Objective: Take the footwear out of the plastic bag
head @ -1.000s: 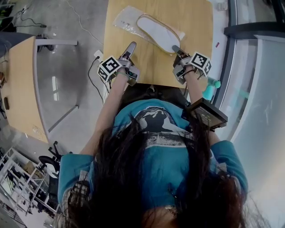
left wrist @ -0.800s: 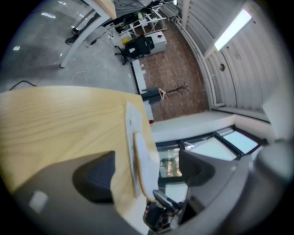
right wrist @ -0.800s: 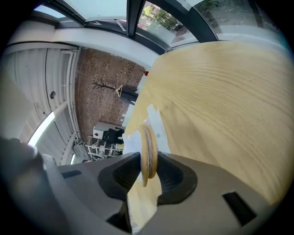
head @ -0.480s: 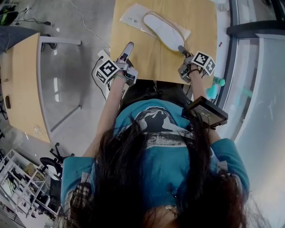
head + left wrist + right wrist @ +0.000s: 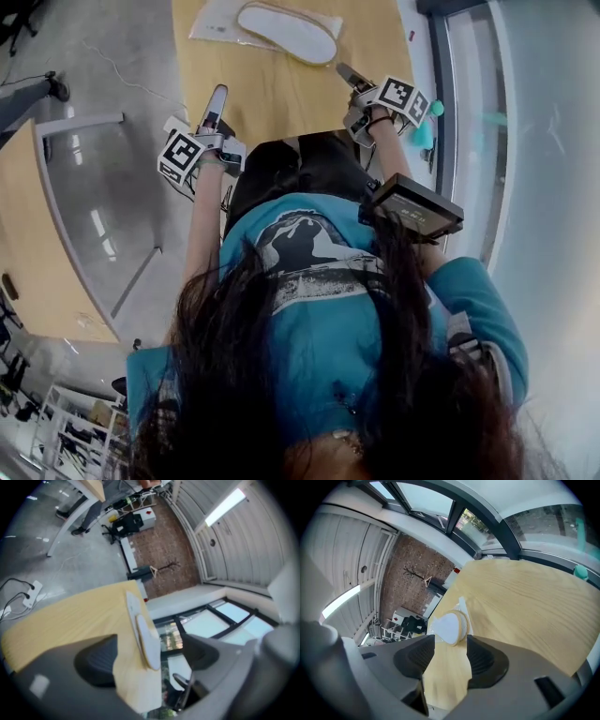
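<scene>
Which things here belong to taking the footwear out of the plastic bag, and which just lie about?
For the job: slipper, plastic bag, left gripper, right gripper (fingers of both open, empty).

Lying about: power strip on the floor, teal object beside the table.

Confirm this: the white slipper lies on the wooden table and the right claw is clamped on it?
No. The right claw has just been opening, empty, short of the white slipper on the wooden table: see the right gripper view.
</scene>
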